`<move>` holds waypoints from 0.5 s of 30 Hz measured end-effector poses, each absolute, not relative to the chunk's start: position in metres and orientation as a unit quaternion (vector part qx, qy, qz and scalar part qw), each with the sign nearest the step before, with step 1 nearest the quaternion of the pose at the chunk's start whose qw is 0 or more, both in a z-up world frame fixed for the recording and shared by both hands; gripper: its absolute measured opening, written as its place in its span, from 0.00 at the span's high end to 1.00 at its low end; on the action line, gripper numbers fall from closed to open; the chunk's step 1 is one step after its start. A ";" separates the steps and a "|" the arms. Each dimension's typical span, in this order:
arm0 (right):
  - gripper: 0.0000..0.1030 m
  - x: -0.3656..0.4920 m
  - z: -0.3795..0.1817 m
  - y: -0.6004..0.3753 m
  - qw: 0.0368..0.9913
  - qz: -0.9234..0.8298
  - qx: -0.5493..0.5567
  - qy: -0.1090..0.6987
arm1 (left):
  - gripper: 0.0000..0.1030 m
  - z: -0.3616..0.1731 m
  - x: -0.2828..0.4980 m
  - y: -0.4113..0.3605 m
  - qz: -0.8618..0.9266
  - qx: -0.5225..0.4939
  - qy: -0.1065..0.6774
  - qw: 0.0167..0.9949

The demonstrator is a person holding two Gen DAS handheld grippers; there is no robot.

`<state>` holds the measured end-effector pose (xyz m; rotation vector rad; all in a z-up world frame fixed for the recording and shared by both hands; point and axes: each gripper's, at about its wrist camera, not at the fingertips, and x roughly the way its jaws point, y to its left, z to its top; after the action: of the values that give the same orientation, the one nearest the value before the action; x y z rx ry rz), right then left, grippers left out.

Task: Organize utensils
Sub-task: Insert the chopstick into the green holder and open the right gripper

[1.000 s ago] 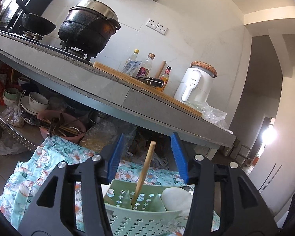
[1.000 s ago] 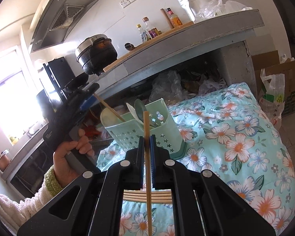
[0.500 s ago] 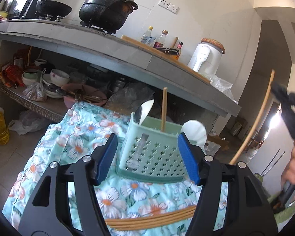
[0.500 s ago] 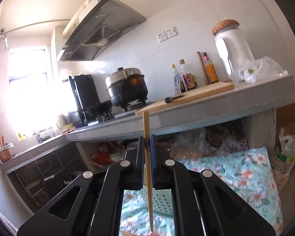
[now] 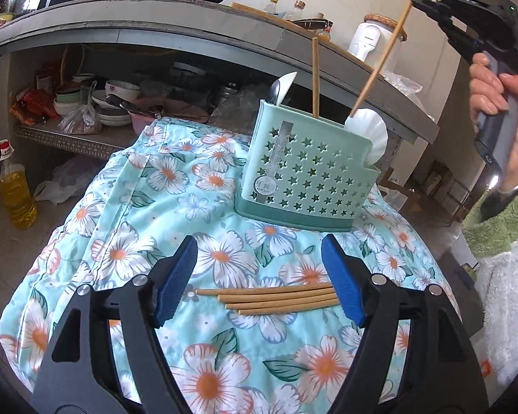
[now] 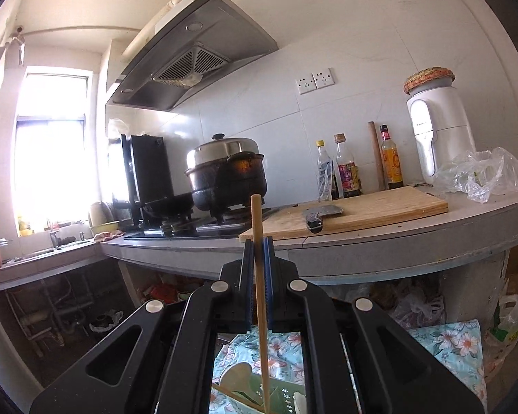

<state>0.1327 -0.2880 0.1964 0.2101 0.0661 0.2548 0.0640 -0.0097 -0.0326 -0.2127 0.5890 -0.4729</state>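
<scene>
Left gripper (image 5: 259, 276) spreading, nothing between jaws, just above chopsticks (image 5: 269, 298) on the cloth (image 5: 121, 241); long axis crosswise, spanning pad to pad, holder (image 5: 304, 169) beyond. Right gripper (image 6: 258, 252) pinching one chopstick (image 6: 260, 310) upright, tip down at holder top, near a standing stick.

Left gripper (image 5: 259, 277): jaws opening, nothing gripped, angled downward. Right gripper (image 6: 258, 253): raised, level, jaws clamped on a chopstick (image 6: 259, 262). Right hand (image 5: 500, 110) wraps its handle.
</scene>
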 end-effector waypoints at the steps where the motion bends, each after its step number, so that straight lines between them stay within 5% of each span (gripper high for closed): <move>1: 0.94 0.138 0.193 -0.286 0.986 0.124 0.102 0.037 | 0.32 -0.033 0.064 -0.010 -0.232 -0.102 0.287 0.924; 13: 0.93 0.172 0.128 -0.273 0.984 0.092 0.049 0.143 | 0.31 -0.035 0.067 -0.012 -0.230 -0.098 0.302 0.920; 15: 0.84 0.167 0.131 -0.278 0.984 0.092 0.055 0.140 | 0.31 -0.035 0.067 -0.012 -0.230 -0.098 0.302 0.920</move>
<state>0.1672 -0.2778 0.1306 0.1103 0.2812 0.1851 0.0674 -0.0120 -0.0354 -0.2012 0.6215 -0.4732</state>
